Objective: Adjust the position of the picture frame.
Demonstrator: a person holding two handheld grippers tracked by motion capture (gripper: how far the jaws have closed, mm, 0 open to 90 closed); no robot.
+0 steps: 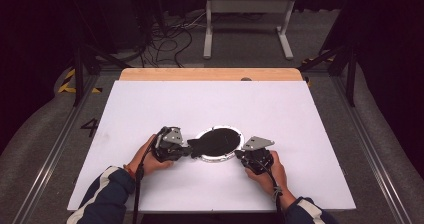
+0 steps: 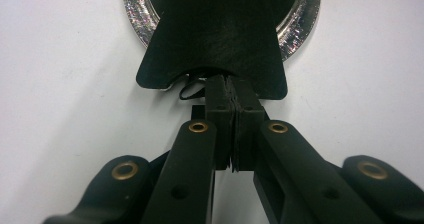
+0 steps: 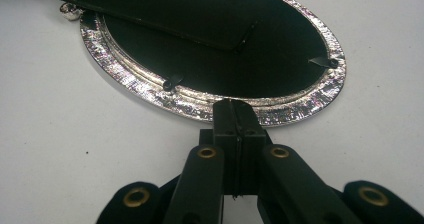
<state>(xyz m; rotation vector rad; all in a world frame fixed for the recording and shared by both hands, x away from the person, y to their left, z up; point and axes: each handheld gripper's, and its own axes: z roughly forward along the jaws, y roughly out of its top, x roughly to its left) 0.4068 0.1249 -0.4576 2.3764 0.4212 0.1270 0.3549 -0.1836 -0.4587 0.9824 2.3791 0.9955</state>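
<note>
Oval picture frame [image 1: 218, 145] lay face down on the white table [image 1: 150, 109], between both grippers.
Left gripper [image 2: 231, 91] pinched the black stand flap's [image 2: 215, 39] edge; right gripper [image 3: 234, 111], jaws pressed together, touched the silver rim [image 3: 150, 91].

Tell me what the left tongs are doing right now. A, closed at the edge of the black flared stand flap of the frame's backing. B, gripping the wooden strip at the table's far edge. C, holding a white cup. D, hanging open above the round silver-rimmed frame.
A: in the left gripper view the left tongs are closed at the lower edge of the black flared stand flap, which overlaps the round silver-rimmed frame.
</note>
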